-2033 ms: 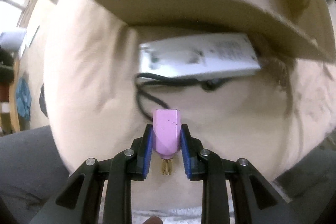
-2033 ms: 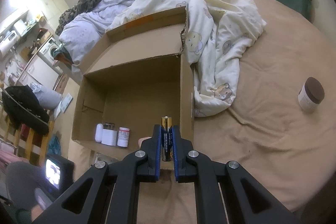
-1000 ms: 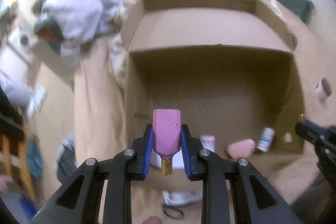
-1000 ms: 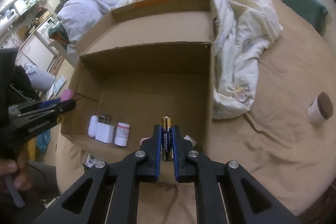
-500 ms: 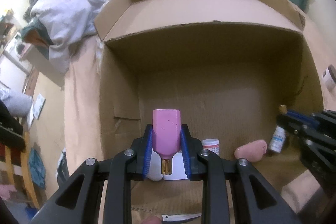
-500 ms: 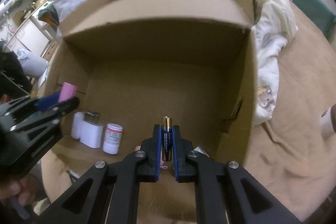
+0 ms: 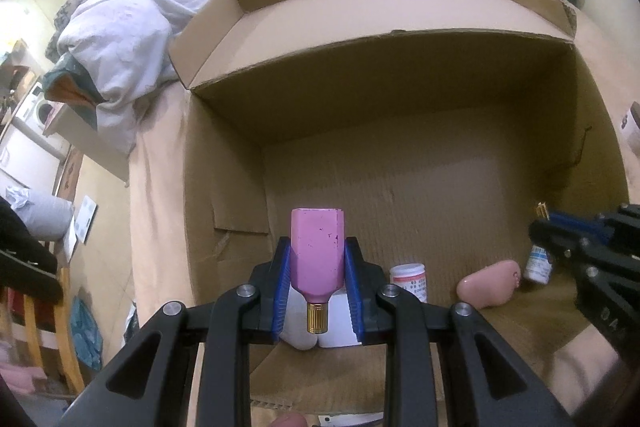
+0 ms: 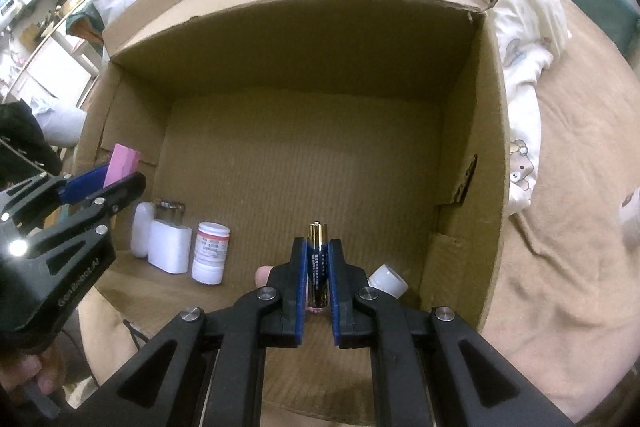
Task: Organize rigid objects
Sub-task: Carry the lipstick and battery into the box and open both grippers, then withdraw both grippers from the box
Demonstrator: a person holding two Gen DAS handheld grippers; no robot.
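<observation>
Two grippers hang over the open cardboard box. The left gripper pinches a pink bottle, gold cap toward the camera; the right gripper clamps a battery. Beyond the fingers stand a white adapter and pill jar. A second ago both hung higher, outside the box. Only the left view shows the pink soap-like lump.
</observation>
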